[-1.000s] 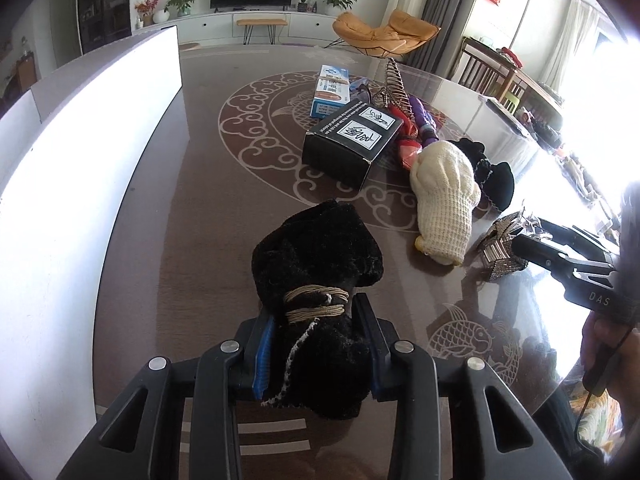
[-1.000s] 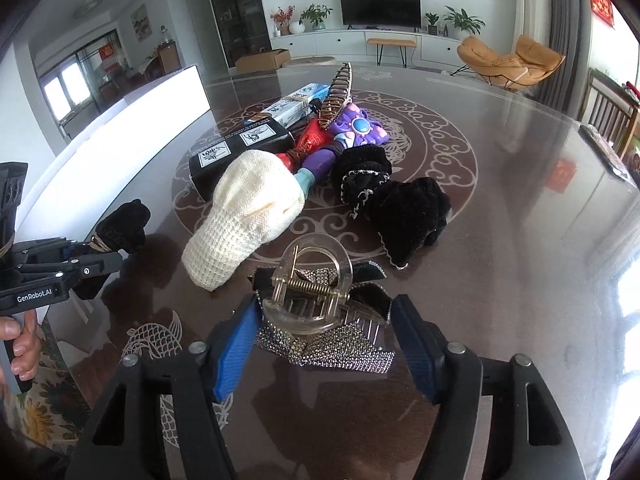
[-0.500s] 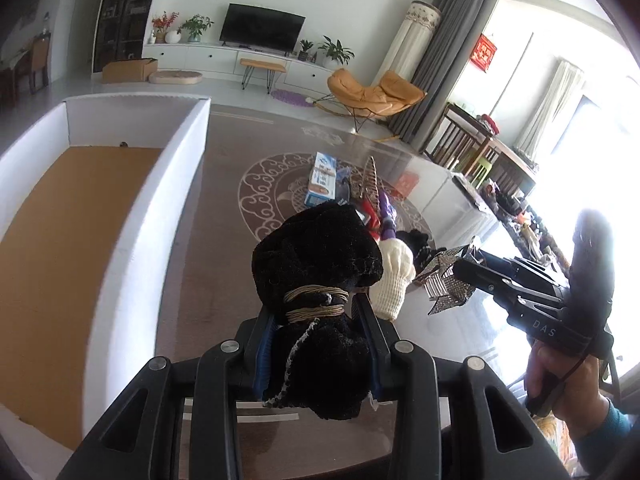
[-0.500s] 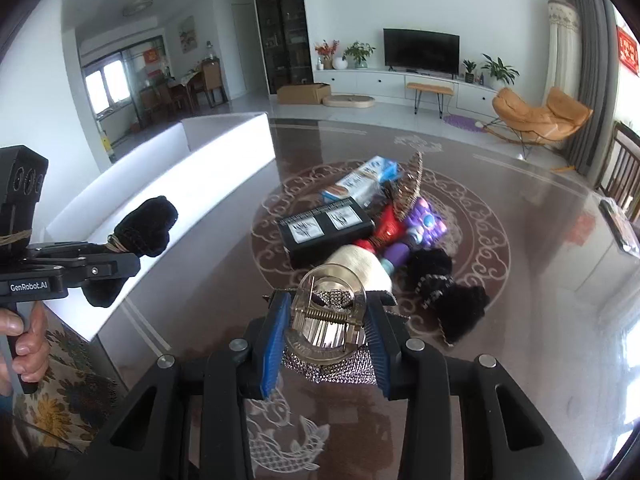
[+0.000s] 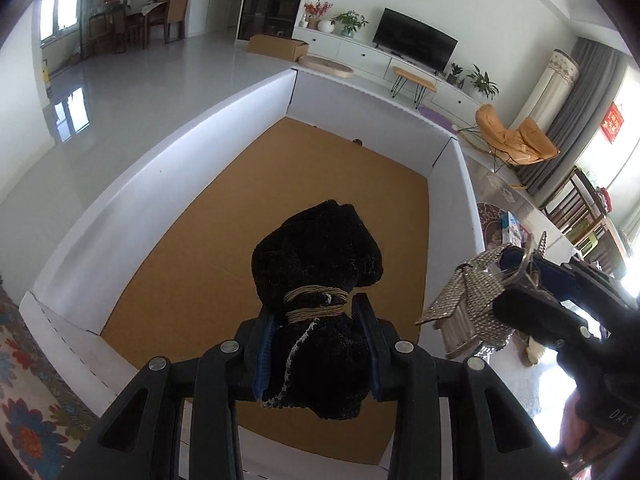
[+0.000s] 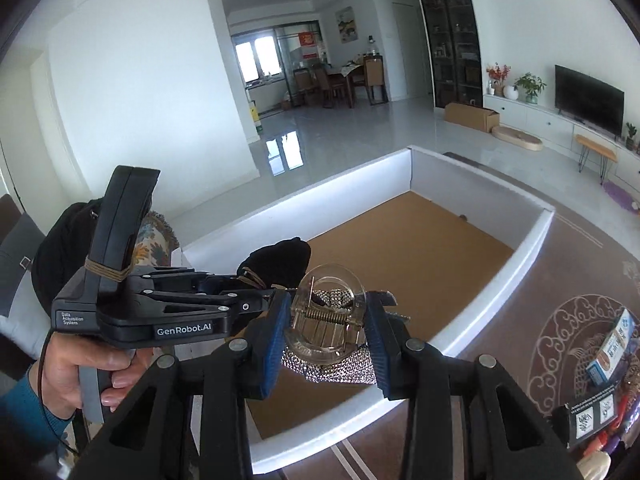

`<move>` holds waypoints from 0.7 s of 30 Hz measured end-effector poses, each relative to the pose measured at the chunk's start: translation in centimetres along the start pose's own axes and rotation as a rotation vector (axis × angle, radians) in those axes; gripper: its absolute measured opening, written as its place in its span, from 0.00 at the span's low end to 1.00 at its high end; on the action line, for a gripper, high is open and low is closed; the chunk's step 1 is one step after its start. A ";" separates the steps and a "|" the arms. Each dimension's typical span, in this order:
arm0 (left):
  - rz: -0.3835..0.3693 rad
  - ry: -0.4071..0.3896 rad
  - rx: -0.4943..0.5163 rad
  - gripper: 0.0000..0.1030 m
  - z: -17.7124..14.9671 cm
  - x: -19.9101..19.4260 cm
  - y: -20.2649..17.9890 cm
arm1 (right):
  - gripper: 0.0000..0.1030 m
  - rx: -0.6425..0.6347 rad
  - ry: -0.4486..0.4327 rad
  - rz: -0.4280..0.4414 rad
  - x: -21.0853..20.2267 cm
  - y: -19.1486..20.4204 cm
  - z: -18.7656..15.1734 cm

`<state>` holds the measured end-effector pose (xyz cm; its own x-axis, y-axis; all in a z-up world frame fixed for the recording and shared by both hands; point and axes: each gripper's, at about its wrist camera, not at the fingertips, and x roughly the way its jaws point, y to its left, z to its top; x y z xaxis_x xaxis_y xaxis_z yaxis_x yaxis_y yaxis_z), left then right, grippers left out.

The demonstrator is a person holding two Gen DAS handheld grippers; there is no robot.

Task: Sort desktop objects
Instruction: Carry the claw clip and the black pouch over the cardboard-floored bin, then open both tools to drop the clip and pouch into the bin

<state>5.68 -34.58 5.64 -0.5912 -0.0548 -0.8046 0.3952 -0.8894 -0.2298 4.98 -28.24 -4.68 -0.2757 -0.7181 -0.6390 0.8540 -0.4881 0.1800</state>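
A black plush bundle (image 5: 316, 256) is clamped in the left gripper (image 5: 316, 344) above the white box (image 5: 168, 160), whose brown floor is bare. A rhinestone hair clip (image 6: 328, 320) is clamped in the right gripper (image 6: 326, 340) over the box's near wall. Nothing is deposited yet; boxes (image 6: 612, 344) remain on the table (image 6: 560, 280). "GenRobot.AI" and "DAS" are legible.

White walls around me, glossy pale floor (image 5: 140, 92) catching window glare. Television (image 5: 416, 46) on a long white cabinet (image 5: 360, 54), potted plants (image 5: 350, 22) beside it. Orange lounge chair (image 5: 516, 140) near grey curtains (image 5: 580, 108). Dining table (image 6: 352, 76) far back.
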 end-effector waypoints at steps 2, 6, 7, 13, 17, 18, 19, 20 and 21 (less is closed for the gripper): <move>0.034 0.047 -0.006 0.42 -0.2 1.1 0.3 | 0.38 -0.002 0.073 0.003 2.8 0.3 -0.2; 0.052 0.058 -0.023 0.53 -0.7 2.1 0.0 | 0.76 0.061 0.109 0.013 4.1 -0.5 -0.8; 0.050 0.045 -0.025 0.55 -0.8 1.9 -0.3 | 0.76 0.077 0.080 0.016 3.3 -0.9 -0.9; -0.034 -0.057 0.050 0.56 -1.5 -0.7 -6.3 | 0.95 0.131 -0.124 -0.103 -5.1 -4.7 -4.0; -0.210 -0.087 0.235 0.73 -3.7 -3.1 -15.4 | 1.00 0.196 -0.208 -0.309 -11.5 -9.5 -10.3; -0.249 -0.095 0.276 0.80 -4.6 -3.4 -17.6 | 1.00 0.215 -0.200 -0.370 -12.8 -10.9 -12.2; -0.285 -0.095 0.312 0.94 -5.6 -3.4 -19.6 | 1.00 0.237 -0.179 -0.430 -14.1 -12.3 -14.3; -0.320 -0.087 0.342 0.99 -6.7 -3.1 -21.6 | 1.00 0.255 -0.149 -0.487 -15.3 -13.8 -16.4; -0.344 -0.067 0.368 0.99 -7.6 -2.4 -23.4 | 1.00 0.268 -0.108 -0.545 -16.0 -15.4 -18.4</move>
<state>3.19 -10.18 8.75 -0.6925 0.2515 -0.6762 -0.0978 -0.9613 -0.2575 4.40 -0.10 -11.01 -0.6964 -0.3692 -0.6154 0.4406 -0.8968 0.0394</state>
